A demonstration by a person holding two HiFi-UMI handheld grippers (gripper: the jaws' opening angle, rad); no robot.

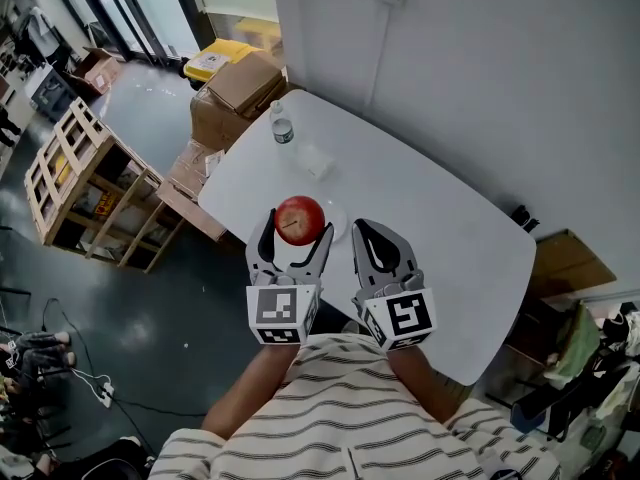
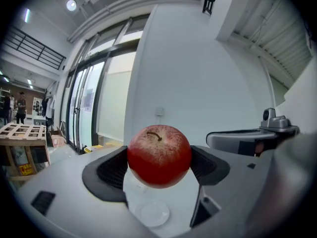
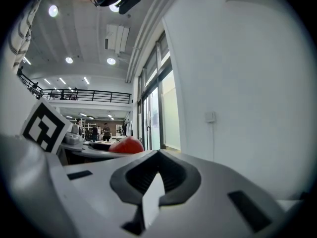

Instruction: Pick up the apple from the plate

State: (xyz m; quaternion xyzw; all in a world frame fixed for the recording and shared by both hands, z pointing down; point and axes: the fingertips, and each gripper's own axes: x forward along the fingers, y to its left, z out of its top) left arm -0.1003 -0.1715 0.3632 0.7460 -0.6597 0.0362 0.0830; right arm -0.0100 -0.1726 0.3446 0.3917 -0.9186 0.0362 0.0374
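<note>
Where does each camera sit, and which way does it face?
Head view: on the person's head, facing steeply down at the table; shows both forearms, striped shirt, left gripper and right gripper.
Left gripper view: on the left gripper, facing along its jaws toward the wall; jaws clamp the apple above the plate.
Right gripper view: on the right gripper, facing the wall and windows; jaws shut, empty.
Shared: the apple appears in all three.

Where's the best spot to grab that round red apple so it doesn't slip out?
Around its fat middle, with one jaw coming in from each side and the stem on top. The apple is widest there, so the curved jaws cup it. The left gripper holds it just that way, above the plate.
</note>
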